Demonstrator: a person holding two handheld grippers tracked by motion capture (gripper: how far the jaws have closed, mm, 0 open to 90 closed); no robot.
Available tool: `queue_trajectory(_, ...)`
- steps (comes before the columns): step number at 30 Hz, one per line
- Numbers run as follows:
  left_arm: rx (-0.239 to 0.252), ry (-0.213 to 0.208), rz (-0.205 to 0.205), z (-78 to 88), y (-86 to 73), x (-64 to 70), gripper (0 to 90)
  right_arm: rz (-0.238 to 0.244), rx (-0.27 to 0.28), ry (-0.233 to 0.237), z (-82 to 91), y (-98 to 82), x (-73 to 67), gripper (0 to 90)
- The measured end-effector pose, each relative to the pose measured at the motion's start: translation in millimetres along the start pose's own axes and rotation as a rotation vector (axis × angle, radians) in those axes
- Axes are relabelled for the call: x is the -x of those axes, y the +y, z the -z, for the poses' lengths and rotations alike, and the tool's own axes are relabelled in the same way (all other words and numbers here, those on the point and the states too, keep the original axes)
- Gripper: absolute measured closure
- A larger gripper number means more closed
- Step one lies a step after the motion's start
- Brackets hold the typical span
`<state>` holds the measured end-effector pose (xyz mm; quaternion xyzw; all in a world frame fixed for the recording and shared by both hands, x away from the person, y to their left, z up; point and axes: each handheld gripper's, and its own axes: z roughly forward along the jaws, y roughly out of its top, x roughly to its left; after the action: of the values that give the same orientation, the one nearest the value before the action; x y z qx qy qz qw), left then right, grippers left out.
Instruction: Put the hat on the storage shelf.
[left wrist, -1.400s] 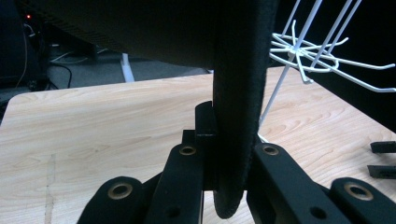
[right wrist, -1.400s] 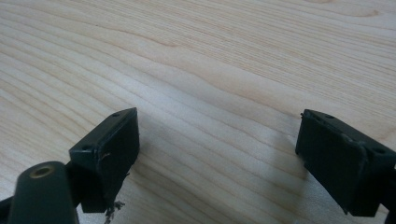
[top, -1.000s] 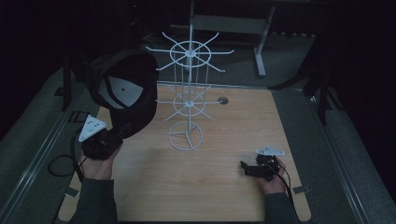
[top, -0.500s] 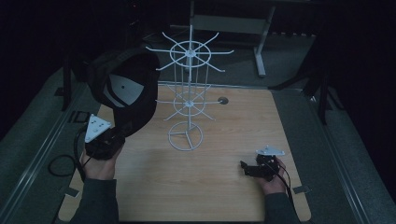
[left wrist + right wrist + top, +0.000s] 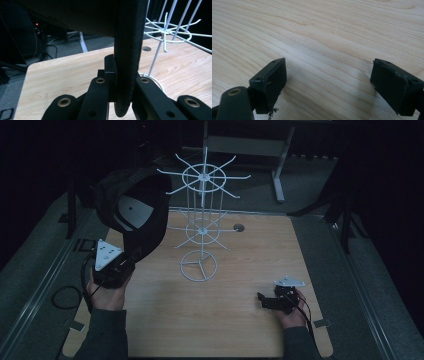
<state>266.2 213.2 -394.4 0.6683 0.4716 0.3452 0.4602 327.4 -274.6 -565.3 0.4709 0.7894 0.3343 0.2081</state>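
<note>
Your left tool is clamped on the cap's brim, lifting it beside the white wire rack, likely for hanging. Your right tool rests apart on the surface, empty.

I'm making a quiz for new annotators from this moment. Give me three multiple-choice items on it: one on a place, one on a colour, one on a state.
1. Where is the black cap?
A. flat on the table
B. held up left of the wire rack
C. hung on the rack

2. What colour is the rack?
A. white
B. red
C. black

3. The right gripper is:
A. shut on the cap
B. shut on nothing
C. open

Answers: 1 B, the left gripper clamps its brim in the air; 2 A, white wires; 3 C, jaws apart over bare table.
</note>
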Motion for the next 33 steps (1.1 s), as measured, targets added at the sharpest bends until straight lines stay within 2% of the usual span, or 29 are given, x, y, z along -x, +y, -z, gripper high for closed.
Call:
queue_trajectory(11,-0.006,0.021,0.019,-5.4,-0.3,-3.4,86.8,-0.001,-0.001,-0.001,0.0,0.0,-0.1,13.2)
queue_trajectory(19,-0.007,0.033,0.034,-7.5,6.2,-5.8,86.8,-0.001,-0.002,0.000,0.1,0.0,0.0,13.2)
queue_trajectory(33,-0.007,0.057,0.024,-14.6,14.7,-5.7,86.8,0.001,-0.001,-0.001,0.0,0.0,0.0,13.2)
